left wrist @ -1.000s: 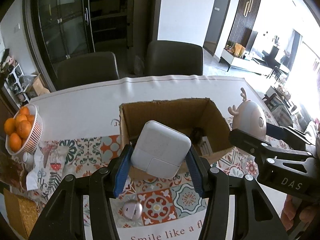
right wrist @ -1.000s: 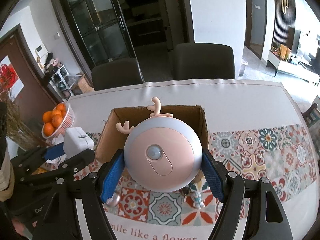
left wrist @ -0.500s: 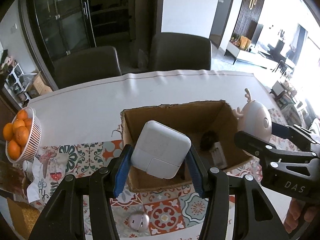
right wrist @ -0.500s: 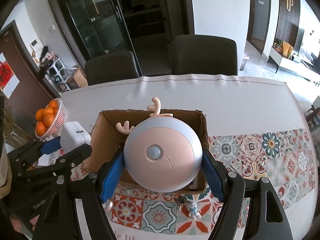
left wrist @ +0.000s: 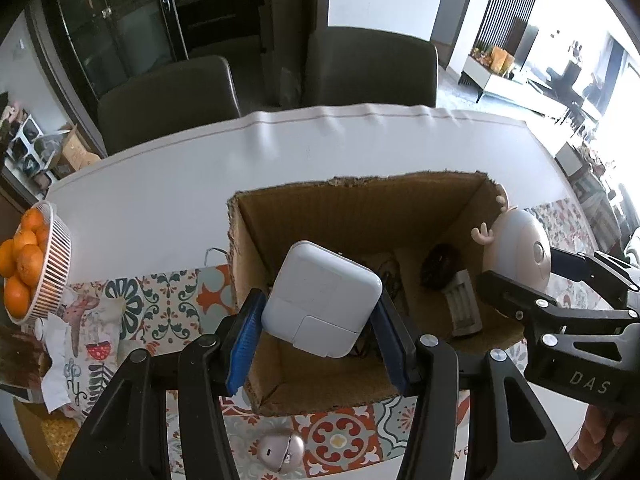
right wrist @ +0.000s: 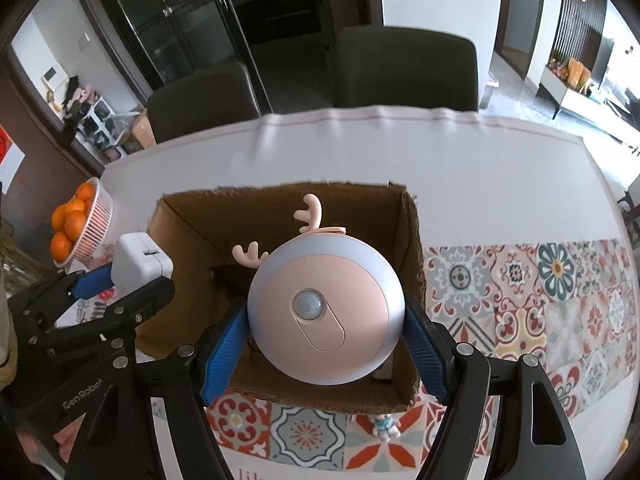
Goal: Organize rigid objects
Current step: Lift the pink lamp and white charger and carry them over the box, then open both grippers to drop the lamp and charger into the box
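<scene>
Left wrist view: both tongs loaded over cardboard box point(left wrist: 360, 208).
Left tongs point(left wrist: 318, 330) clamped on white power adapter point(left wrist: 322, 304); right tongs point(right wrist: 322, 354) clamped on pink antlered night light point(right wrist: 324, 314), box directly beneath both.

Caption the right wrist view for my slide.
Right gripper holds an antlered pink night light above an open cardboard box.

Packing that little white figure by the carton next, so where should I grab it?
Probably grip the little white figure across its narrow body, below the rounder head, coming down from above. It sits close to the front wall of the cardboard box, leaving little room from that side.
</scene>
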Motion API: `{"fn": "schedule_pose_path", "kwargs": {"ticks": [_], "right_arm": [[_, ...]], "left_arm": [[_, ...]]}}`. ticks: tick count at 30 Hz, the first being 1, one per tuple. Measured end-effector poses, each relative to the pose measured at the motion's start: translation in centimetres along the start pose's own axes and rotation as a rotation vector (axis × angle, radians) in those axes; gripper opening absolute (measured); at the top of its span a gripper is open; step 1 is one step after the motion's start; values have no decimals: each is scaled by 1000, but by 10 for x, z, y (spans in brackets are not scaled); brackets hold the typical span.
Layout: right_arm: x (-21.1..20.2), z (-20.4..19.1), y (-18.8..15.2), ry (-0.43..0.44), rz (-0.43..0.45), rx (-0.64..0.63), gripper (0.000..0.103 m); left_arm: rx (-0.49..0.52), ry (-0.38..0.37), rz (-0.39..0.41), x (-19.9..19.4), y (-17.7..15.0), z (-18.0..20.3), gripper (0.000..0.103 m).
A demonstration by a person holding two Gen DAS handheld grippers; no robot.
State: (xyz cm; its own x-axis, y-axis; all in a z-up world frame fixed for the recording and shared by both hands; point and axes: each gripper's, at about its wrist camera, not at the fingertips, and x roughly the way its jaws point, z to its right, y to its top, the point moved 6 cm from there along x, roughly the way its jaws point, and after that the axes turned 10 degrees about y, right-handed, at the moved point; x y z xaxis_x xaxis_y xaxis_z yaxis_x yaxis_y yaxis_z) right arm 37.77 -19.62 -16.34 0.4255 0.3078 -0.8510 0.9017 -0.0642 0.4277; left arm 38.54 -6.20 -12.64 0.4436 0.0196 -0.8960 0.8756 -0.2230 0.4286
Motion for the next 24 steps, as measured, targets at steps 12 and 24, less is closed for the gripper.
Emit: {"fn": "schedule_pose_path", "kwargs": {"ticks": [12,24], "right_arm": [[21,2,-12,1,-70,-3,75],[12,3,-18,1,-51,8,75]], "left_arm": [[-5,-33,-72,26,-15,4,53],[-8,-18,-44,13,-23,4,61]]}}
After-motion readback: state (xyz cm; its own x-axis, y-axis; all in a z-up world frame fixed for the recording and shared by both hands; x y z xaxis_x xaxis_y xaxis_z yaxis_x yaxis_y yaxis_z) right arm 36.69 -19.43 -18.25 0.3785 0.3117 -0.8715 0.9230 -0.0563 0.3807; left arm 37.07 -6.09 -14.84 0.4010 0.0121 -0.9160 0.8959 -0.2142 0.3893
